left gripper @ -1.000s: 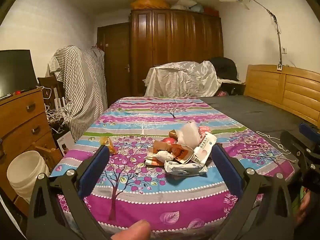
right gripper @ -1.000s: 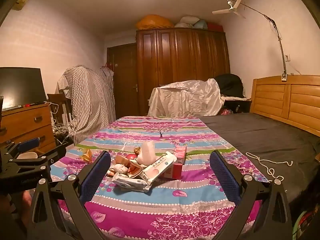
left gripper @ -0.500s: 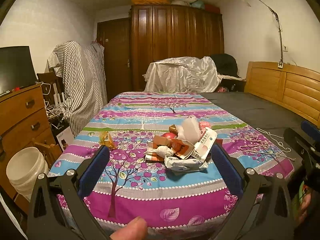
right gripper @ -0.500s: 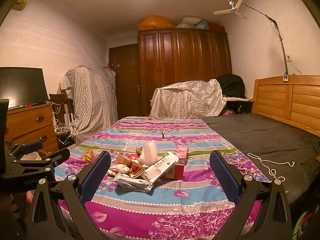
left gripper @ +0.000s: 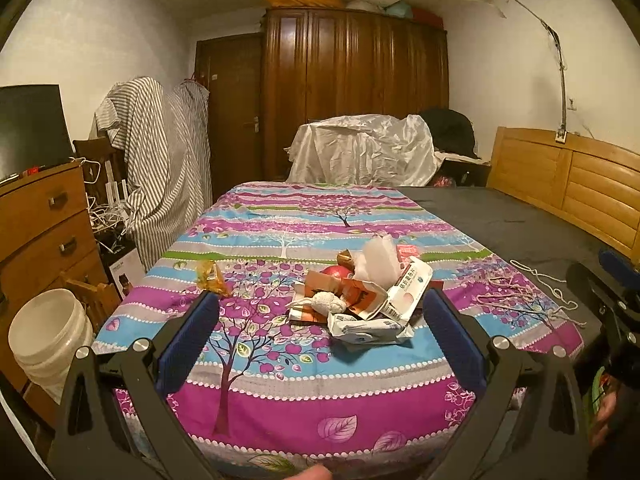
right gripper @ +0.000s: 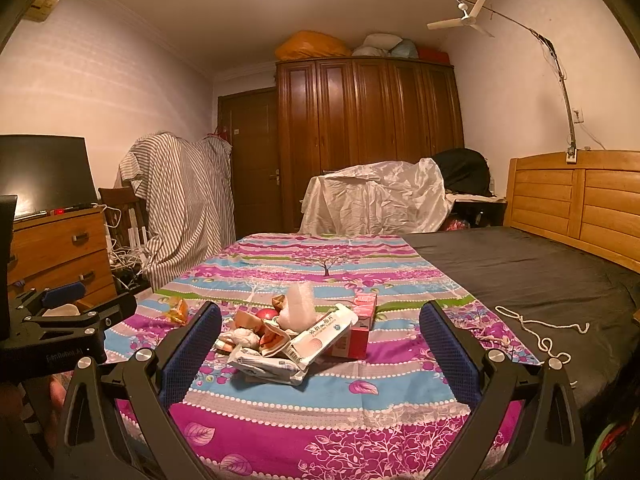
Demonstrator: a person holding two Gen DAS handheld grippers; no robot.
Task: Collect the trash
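Note:
A pile of trash lies on the patterned bedspread: white wrappers, torn orange cardboard, a crumpled tissue, a red round thing and a red box. The pile also shows in the right wrist view. A yellow snack wrapper lies apart to the left, also seen in the right wrist view. My left gripper is open and empty, short of the pile. My right gripper is open and empty, also short of the pile.
A white bucket stands on the floor at the left beside a wooden dresser. A white cord lies on the dark sheet at the right. A wooden headboard runs along the right. A wardrobe stands at the back.
Both grippers have drawn back and risen a little from the bed; the trash pile looks slightly farther and lower. Both stay open. Nothing on the bed moved.

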